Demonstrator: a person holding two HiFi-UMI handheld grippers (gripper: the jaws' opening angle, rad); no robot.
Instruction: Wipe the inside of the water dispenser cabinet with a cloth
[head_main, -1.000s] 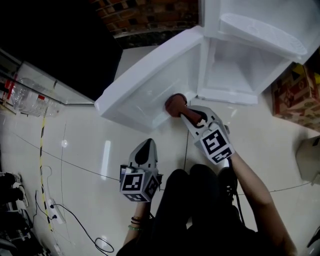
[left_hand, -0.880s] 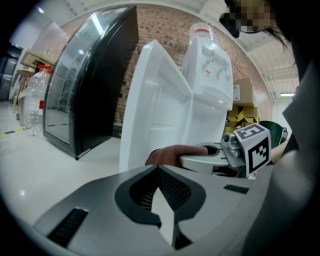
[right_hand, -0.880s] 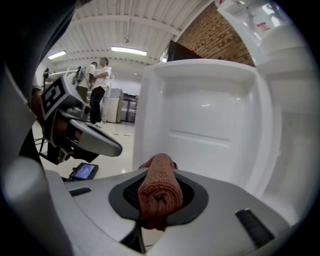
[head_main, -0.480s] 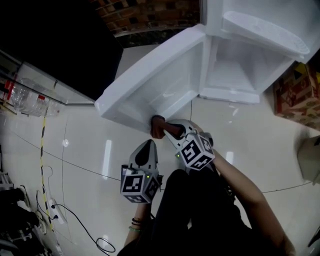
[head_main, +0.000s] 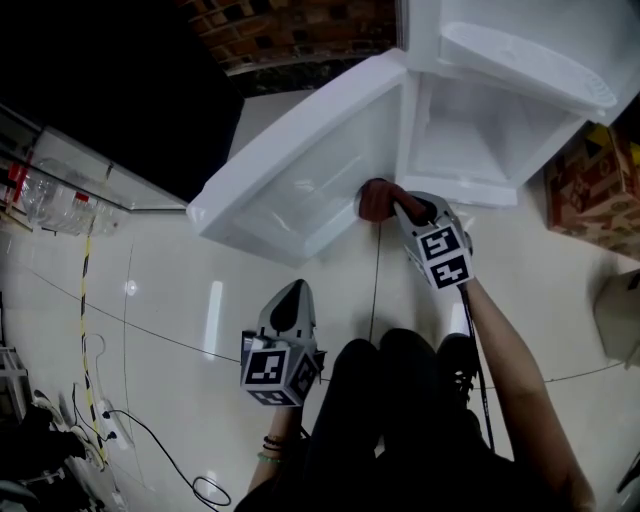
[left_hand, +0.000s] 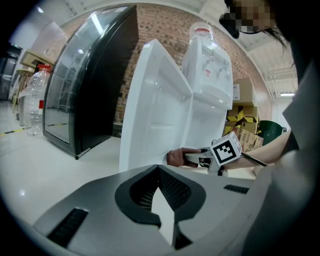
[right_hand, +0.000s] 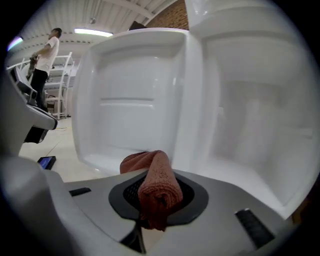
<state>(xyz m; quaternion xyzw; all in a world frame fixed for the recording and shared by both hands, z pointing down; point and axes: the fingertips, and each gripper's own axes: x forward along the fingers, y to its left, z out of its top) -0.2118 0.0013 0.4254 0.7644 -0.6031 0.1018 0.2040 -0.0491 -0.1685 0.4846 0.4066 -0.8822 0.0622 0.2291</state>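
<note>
The white water dispenser (head_main: 520, 60) stands with its cabinet (head_main: 470, 140) open and its door (head_main: 300, 160) swung wide to the left. My right gripper (head_main: 392, 204) is shut on a rolled reddish-brown cloth (head_main: 375, 198) (right_hand: 156, 186), held at the bottom edge where door and cabinet meet. The cloth (left_hand: 175, 157) and right gripper (left_hand: 197, 158) also show low by the door in the left gripper view. My left gripper (head_main: 290, 305) hangs lower, away from the dispenser, shut with nothing in it (left_hand: 157, 192).
A black glass-fronted case (left_hand: 85, 85) stands left of the dispenser, with plastic bottles (head_main: 50, 200) beside it. Cardboard boxes (head_main: 590, 190) sit to the right. Cables and a power strip (head_main: 105, 425) lie on the pale tiled floor. A person (right_hand: 46, 60) stands far off.
My right gripper, holding the cloth, swung left along the door's lower edge, then back right and up to the hinge corner. The left gripper stayed put.
</note>
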